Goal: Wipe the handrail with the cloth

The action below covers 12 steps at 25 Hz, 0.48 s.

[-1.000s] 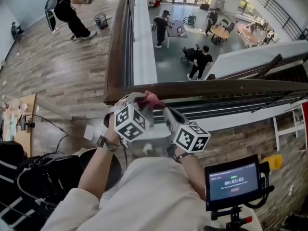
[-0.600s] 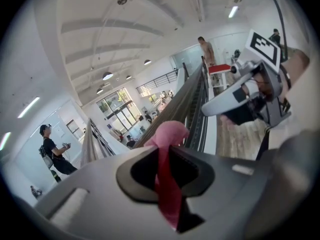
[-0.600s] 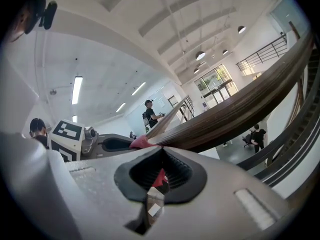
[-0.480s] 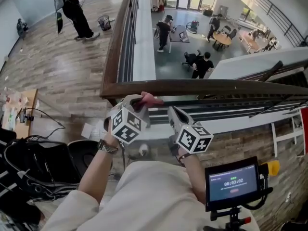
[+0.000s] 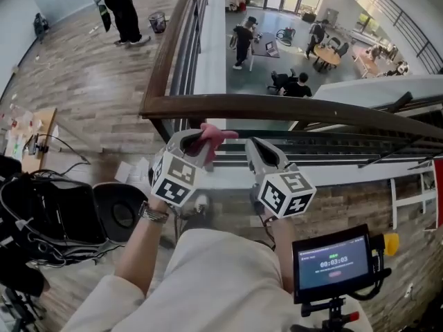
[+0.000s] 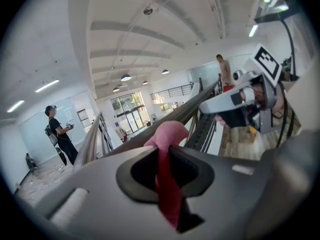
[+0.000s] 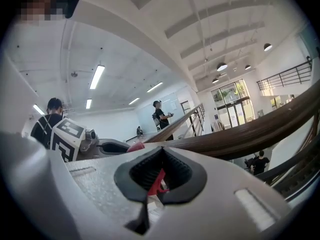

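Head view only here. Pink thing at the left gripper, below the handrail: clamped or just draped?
Observer: Clamped. Left gripper view shows the left gripper shut on the cloth, a pink wad poking past the tips.
Operator: Right one holding it too?
Observer: Right gripper view: the right gripper has its jaws together, only a small red sliver in the gap; can't tell what.
Operator: Touching the rail?
Observer: No, the handrail runs beyond its tips, apart from them.

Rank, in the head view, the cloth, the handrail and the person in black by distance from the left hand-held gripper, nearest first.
1. cloth: pinched in the left hand-held gripper.
2. handrail: just beyond its tip, running across.
3. person in black: far off at the top left.
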Each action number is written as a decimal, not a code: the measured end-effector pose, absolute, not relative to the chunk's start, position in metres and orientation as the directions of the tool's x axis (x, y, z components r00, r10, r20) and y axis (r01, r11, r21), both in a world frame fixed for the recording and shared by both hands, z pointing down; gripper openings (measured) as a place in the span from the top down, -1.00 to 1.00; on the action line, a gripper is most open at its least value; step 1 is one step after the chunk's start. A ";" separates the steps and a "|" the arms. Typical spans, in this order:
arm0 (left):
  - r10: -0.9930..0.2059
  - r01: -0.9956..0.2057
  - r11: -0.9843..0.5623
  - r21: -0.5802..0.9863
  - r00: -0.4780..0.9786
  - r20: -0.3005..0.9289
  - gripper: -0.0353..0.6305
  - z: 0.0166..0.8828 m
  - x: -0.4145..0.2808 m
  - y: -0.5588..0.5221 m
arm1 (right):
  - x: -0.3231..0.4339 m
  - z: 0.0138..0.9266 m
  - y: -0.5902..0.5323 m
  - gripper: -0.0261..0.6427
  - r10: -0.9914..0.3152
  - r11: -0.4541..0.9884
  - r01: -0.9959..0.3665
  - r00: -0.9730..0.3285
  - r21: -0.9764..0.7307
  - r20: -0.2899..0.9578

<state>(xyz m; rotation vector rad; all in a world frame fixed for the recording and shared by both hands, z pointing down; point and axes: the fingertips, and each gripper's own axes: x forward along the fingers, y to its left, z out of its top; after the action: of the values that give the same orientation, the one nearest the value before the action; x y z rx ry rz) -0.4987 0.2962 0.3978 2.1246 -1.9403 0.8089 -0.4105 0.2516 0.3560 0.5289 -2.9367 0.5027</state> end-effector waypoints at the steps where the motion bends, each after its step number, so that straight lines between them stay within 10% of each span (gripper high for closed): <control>1: -0.885 -0.961 -0.139 -0.241 0.012 0.465 0.72 0.392 -0.496 0.300 | -0.407 0.353 0.254 0.92 -0.321 0.888 -0.358 -0.932 -0.288 0.168; 12: -0.976 -0.963 -0.015 -0.270 -0.044 0.213 0.72 0.325 -0.472 0.326 | -0.368 0.313 0.274 0.92 -0.375 0.912 -0.384 -0.923 -0.143 0.088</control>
<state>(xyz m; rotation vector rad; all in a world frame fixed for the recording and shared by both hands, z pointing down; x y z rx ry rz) -0.4724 0.3259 0.3254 2.1977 -2.2306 0.5528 -0.3681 0.2740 0.3131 0.5982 -3.0141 0.2437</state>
